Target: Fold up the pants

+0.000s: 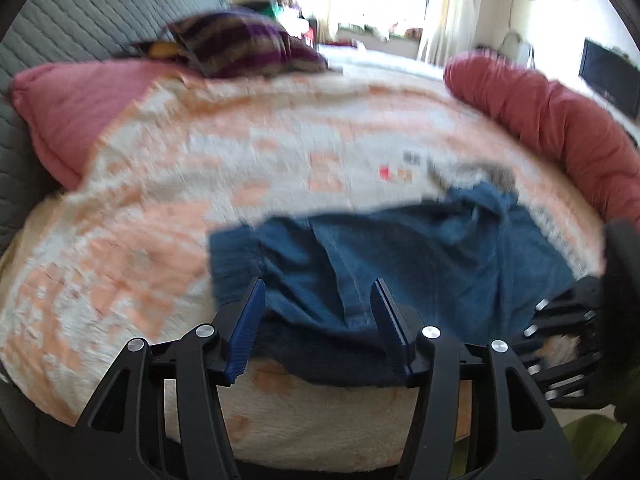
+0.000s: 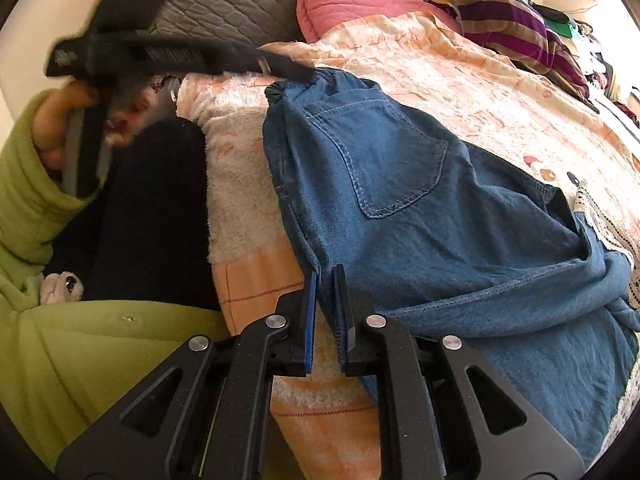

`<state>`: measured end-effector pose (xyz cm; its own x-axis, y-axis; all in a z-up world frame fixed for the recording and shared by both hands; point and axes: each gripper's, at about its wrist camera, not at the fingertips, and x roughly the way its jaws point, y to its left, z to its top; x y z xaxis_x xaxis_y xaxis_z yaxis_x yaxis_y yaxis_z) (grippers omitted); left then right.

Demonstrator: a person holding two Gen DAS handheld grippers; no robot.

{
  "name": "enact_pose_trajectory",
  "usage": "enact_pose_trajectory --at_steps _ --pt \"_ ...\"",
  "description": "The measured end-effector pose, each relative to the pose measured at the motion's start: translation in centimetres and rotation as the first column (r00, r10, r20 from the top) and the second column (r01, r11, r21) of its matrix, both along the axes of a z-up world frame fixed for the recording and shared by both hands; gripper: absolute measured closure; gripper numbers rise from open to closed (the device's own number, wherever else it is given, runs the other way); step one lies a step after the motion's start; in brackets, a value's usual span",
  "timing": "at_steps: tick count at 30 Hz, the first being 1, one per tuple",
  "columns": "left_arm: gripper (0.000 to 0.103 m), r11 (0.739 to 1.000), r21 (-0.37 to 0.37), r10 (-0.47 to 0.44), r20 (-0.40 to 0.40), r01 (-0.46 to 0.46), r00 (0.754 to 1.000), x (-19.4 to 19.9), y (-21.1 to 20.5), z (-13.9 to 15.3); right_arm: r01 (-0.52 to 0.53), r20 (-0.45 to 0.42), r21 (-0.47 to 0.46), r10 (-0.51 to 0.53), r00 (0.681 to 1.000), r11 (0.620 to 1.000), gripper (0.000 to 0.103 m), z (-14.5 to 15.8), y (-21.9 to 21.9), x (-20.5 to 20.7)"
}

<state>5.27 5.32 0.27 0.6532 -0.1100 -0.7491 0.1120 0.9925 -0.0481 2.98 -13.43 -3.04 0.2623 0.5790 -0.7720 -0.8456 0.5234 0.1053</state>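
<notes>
The right gripper (image 2: pixel 325 276), jaws nearly together pinching the hem of the soft, limp blue pants (image 2: pixel 400 184) at frame centre, should grip seams; the left gripper (image 1: pixel 318 292) stands half-wide.

Bed clutter around my work area

I see a peach blanket (image 2: pixel 460 80) covering the bed, a pink pillow (image 2: pixel 340 4) and striped cushion (image 2: pixel 516 28) at its head edge, a red bolster (image 1: pixel 560 120) along one side.

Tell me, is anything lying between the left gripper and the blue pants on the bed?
Nothing visible is. The left gripper hangs open right over the near edge of the blue pants, with only the blanket beneath.
</notes>
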Motion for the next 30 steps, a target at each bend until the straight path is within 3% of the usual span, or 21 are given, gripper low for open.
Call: enact_pose_trajectory --at_steps 4,6,9,12,15,18,24,30 --pt "0.048 0.99 0.135 0.037 -0.041 -0.031 0.998 0.3 -0.3 -3.0 0.002 -0.013 0.047 -0.001 1.0 0.999 0.084 1.2 -0.8 -0.2" --pt "0.048 0.992 0.123 0.04 -0.038 -0.035 0.999 0.2 0.0 -3.0 0.031 0.0 0.083 -0.031 1.0 0.996 0.081 2.2 -1.1 0.4" --pt "0.048 0.994 0.103 0.043 -0.038 -0.039 0.998 0.2 0.3 -2.9 0.085 -0.005 0.133 -0.085 0.996 0.988 0.067 3.1 -1.0 1.8" --pt "0.048 0.995 0.09 0.046 -0.035 -0.043 0.998 0.0 0.5 -2.8 0.099 -0.019 0.094 -0.097 0.995 0.991 0.056 2.0 0.6 2.7" --pt "0.048 0.996 0.078 0.051 -0.033 -0.049 0.998 0.0 0.6 -2.8 0.111 -0.075 0.005 -0.11 0.991 0.994 0.055 -0.3 2.1 3.4" --pt "0.048 0.996 0.065 0.058 -0.029 -0.056 0.998 0.1 0.9 -2.8 0.109 -0.1 0.017 -0.107 0.989 0.994 0.044 -1.3 2.3 3.2" --pt "0.045 0.995 0.059 0.084 -0.012 -0.083 0.996 -0.2 1.1 -2.3 0.142 -0.067 0.074 -0.137 0.988 0.987 0.043 0.8 0.6 3.2" --pt "0.038 0.99 0.079 0.113 0.071 -0.119 0.991 -1.3 0.9 0.2 0.23 0.011 0.116 -0.233 0.972 0.966 0.028 3.6 -2.6 3.9"
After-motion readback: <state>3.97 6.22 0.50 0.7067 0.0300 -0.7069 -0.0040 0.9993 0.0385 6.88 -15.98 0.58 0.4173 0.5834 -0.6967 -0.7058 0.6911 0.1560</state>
